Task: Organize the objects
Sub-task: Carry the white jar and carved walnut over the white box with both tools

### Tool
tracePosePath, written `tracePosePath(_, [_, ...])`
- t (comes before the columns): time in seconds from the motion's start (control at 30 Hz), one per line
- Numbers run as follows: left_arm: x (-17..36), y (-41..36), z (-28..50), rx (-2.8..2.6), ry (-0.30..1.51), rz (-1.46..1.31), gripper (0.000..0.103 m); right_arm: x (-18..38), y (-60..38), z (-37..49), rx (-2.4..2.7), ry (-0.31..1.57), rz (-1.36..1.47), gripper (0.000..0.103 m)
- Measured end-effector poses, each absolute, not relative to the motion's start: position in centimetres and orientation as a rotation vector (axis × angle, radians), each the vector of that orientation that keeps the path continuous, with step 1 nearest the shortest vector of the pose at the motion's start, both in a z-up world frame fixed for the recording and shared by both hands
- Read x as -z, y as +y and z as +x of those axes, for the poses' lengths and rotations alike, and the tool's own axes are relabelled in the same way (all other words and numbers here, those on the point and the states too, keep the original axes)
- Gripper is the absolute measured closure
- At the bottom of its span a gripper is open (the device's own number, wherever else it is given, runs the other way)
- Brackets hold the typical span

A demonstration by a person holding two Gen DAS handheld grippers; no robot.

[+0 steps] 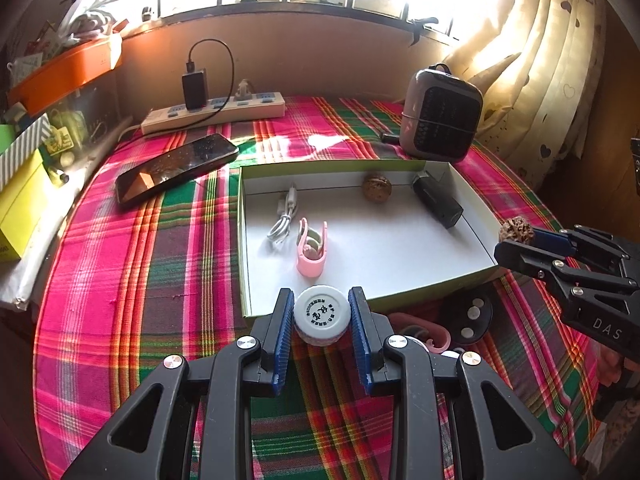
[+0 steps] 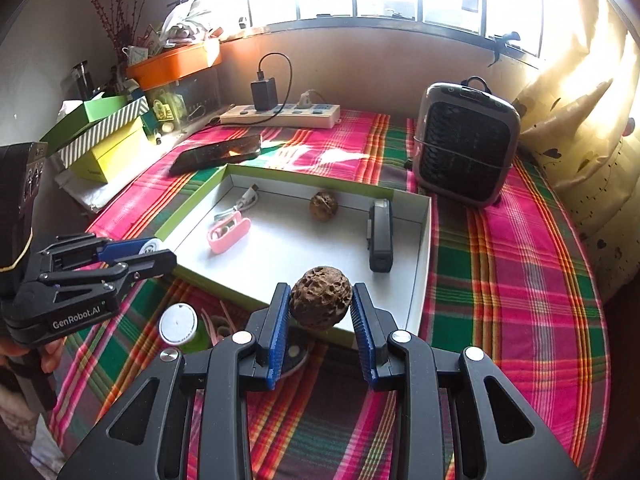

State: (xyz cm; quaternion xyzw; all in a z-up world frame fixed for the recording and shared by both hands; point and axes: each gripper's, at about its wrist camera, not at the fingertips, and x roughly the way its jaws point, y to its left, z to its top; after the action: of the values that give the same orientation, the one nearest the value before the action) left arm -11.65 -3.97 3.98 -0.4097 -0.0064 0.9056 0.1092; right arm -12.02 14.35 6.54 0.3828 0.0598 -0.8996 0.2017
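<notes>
My left gripper (image 1: 322, 312) is shut on a small white-capped bottle (image 1: 322, 314), held just before the near edge of the open green-and-white box (image 1: 400, 248). My right gripper (image 2: 320, 306) is shut on a brown pitted walnut (image 2: 320, 302), held above the box's near edge (image 2: 416, 300); it also shows in the left wrist view (image 1: 516, 227). Inside the box lie a white cable (image 1: 284, 216), a pink clip holder (image 1: 312, 248), another walnut (image 1: 376, 187) and a black charger block (image 1: 436, 204).
On the plaid cloth (image 1: 160, 260) lie a black phone (image 1: 176, 166), a power strip (image 1: 216, 114), a small grey fan heater (image 1: 442, 116). A black disc with white dots (image 1: 468, 314), a pink clip (image 1: 420, 330) and a green white-capped bottle (image 2: 180, 326) lie before the box. Boxes stack at left (image 2: 108, 140).
</notes>
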Motion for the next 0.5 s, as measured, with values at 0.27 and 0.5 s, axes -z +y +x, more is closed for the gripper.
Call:
tracePosePath(0.27, [-4.0,-3.9,-13.2,-2.664,-0.028,-1.214,0.078,-7.1,12.4,-15.0,2.468,0.214,1.054,0.071])
tracePosePath(0.5, [-3.5,-3.9,-14.7,-2.667,-0.024,-1.233,0.078,-6.2,10.7,-18.6,2.42,0.223,1.099,0.071])
